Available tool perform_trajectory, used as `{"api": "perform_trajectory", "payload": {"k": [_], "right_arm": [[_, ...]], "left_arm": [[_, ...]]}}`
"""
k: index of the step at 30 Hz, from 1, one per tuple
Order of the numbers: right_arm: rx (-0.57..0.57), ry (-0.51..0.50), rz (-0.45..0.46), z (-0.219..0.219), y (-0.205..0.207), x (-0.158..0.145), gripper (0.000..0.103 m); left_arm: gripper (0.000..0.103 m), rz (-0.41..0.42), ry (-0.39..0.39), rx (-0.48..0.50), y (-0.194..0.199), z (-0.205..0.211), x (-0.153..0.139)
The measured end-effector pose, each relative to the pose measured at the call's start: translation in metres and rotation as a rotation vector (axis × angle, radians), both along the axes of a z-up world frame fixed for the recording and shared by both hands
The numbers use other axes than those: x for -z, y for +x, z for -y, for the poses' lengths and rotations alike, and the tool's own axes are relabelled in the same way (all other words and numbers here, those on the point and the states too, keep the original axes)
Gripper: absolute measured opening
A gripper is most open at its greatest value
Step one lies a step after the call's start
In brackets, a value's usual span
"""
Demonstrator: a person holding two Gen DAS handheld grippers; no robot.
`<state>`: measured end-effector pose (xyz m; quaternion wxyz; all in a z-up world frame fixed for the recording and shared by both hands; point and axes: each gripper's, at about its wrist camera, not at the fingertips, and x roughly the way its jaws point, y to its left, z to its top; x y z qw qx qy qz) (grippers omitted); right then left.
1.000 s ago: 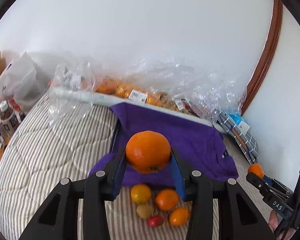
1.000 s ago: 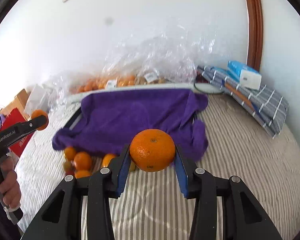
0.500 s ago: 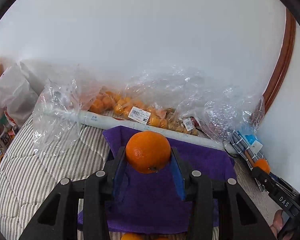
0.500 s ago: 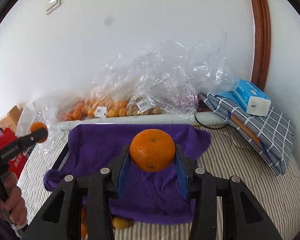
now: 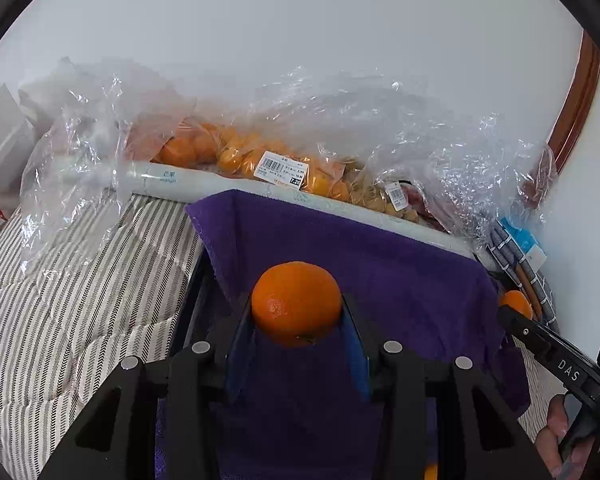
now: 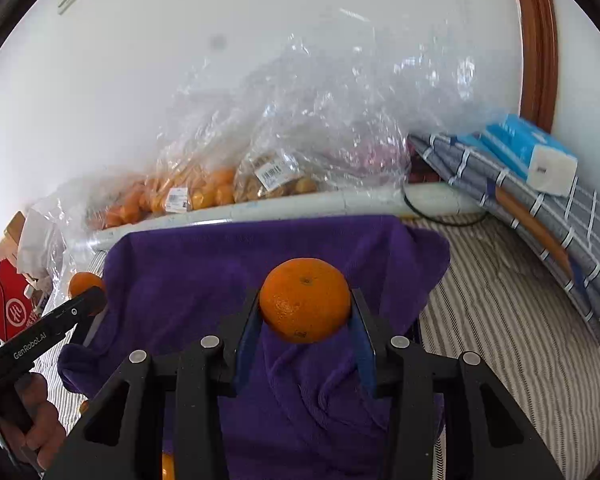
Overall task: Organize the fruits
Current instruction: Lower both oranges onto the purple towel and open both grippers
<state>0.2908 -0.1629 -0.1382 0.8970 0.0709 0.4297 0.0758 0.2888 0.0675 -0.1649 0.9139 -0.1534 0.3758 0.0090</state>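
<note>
My left gripper (image 5: 297, 320) is shut on an orange (image 5: 296, 303) and holds it above a purple towel (image 5: 380, 264) spread on the striped bed. My right gripper (image 6: 305, 316) is shut on another orange (image 6: 305, 300), also above the purple towel (image 6: 204, 272). Each gripper shows at the edge of the other's view, the right one (image 5: 516, 312) and the left one (image 6: 86, 292), each with its orange. A bit of loose fruit (image 6: 167, 466) peeks out below the towel's near edge.
Clear plastic bags of oranges (image 5: 236, 156) and other fruit lie along the wall behind a white tube (image 5: 180, 180). A folded checked cloth (image 6: 540, 216) with a blue tissue pack (image 6: 528, 152) sits at the right. A red bag (image 6: 12, 308) stands at the left.
Both grippers have moved forward and lower over the purple towel, each still holding its orange. The loose fruit pile has slipped out of view beneath them.
</note>
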Motion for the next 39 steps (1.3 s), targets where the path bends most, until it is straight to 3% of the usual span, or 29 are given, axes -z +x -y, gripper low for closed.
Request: {"api": "perform_trajectory", "payload": {"k": [12, 25, 32, 36, 39], "right_arm": [[-0.015, -0.042, -0.054, -0.011, 0.001, 0.023, 0.042], [0.009, -0.053, -0.072, -0.010, -0.001, 0.025, 0.043], [0.027, -0.063, -0.008, -0.011, -0.009, 0.011, 0.065], [0.050, -0.068, 0.032, -0.010, -0.013, 0.003, 0.067], [0.053, -0.065, 0.040, -0.009, -0.014, 0.001, 0.067]], "left_arm": [[0.040, -0.060, 0.022, 0.033, 0.009, 0.006, 0.011], [0.041, -0.099, 0.030, 0.051, 0.011, 0.011, 0.016], [0.042, -0.078, 0.024, 0.048, 0.008, 0.010, 0.011], [0.051, -0.019, 0.042, 0.049, 0.000, 0.013, -0.001], [0.052, 0.019, 0.077, 0.036, -0.005, 0.017, -0.009]]}}
